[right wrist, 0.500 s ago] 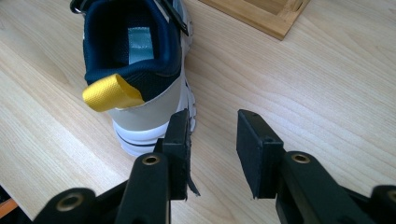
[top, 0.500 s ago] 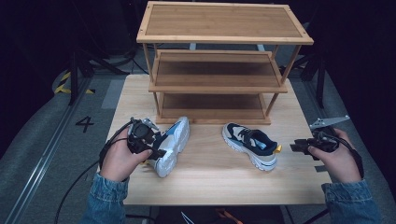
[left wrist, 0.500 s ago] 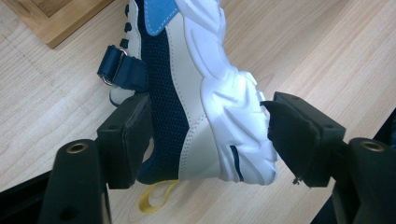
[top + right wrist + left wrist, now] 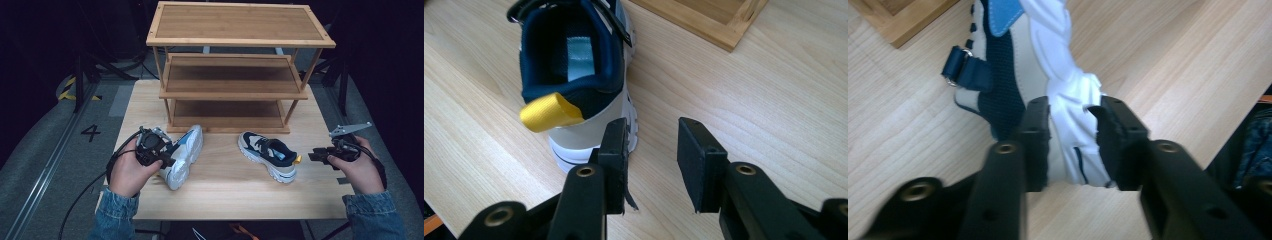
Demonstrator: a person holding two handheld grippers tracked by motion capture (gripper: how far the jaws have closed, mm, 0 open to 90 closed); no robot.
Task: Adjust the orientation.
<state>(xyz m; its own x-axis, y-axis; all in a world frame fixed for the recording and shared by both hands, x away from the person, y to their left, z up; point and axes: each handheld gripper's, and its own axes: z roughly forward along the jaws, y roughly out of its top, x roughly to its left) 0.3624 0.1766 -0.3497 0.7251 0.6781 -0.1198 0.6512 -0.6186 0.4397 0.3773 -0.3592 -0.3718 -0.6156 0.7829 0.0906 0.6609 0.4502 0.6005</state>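
A three-tier bamboo shoe rack [image 4: 235, 65] stands at the far side of a pale wooden surface [image 4: 225, 195], and everything here is placed against it. Just in front of the rack's lowest shelf, toward its left post, lies a white-and-blue sneaker [image 4: 182, 155] tipped onto its side, sole turned outward. The left tool [image 4: 167, 160] pinches this shoe at the heel end: in the left gripper view its black pads press against both sides of the chunky white sole [image 4: 1073, 130], with navy mesh and a strap with a metal ring [image 4: 965, 70] above. A second sneaker [image 4: 267, 155] sits upright in front of the rack's right half, well apart from the first, its toe toward the rack. Its heel carries a yellow fabric pull loop [image 4: 551, 112], and a dark padded collar rings the opening.

The right tool [image 4: 315, 156] hovers off the rack's right front corner, near that shoe's heel. Its jaws stand a little apart with bare wood grain between them; the left pad sits just beside the heel, and nothing is gripped.

Denim sleeves enter from the near edge. Cables trail from both tools. The rack's lowest shelf is shadowed, and the floor beyond is dark; a painted "4" [image 4: 91, 132] shows left of the surface.
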